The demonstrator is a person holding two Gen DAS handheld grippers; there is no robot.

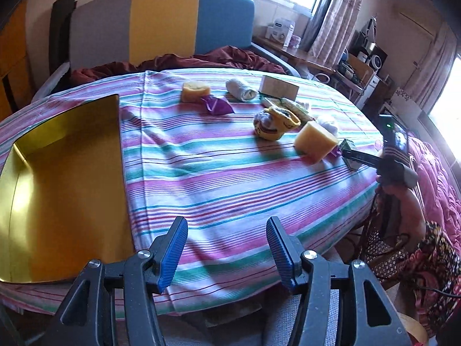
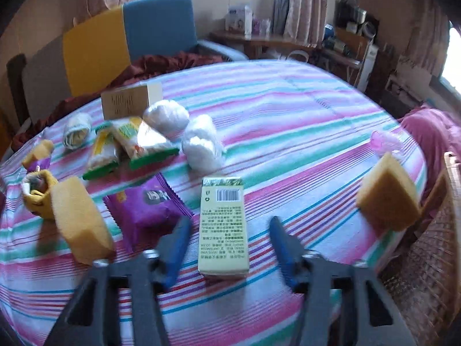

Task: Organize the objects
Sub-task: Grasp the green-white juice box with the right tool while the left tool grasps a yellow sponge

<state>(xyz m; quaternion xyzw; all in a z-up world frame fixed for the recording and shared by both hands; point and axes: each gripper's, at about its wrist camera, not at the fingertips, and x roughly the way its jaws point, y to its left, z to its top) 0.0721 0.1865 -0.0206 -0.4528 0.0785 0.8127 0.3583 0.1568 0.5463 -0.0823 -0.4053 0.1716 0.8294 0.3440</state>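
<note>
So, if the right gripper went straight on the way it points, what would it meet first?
Most likely the pale green barcode box. It lies flat on the striped tablecloth directly ahead of the right gripper, between its open fingers and touching neither. Depth is hard to judge in this fisheye view.

Counts on the striped tablecloth (image 2: 288, 109):
- yellow foam sponge blocks: 3, seen at (image 2: 82, 219), (image 2: 387, 194), (image 2: 39, 150)
- white wadded plastic-wrapped bundles: 2, at (image 2: 165, 118) and (image 2: 201, 144)
- green-edged snack packets: 2, at (image 2: 102, 150) and (image 2: 144, 141)
- purple foil pouches: 2, at (image 2: 147, 201) and (image 1: 216, 105)
- pale green barcoded carton: 1 (image 2: 223, 225)
- beige cardboard box: 1 (image 2: 126, 102)
- rolled white cloth: 1 (image 2: 76, 132)
- yellow printed fabric pouch: 1 (image 2: 39, 196)
- small pink translucent plastic item: 1 (image 2: 386, 141), too blurred to identify
- gold reflective tray: 1 (image 1: 66, 190)
</note>
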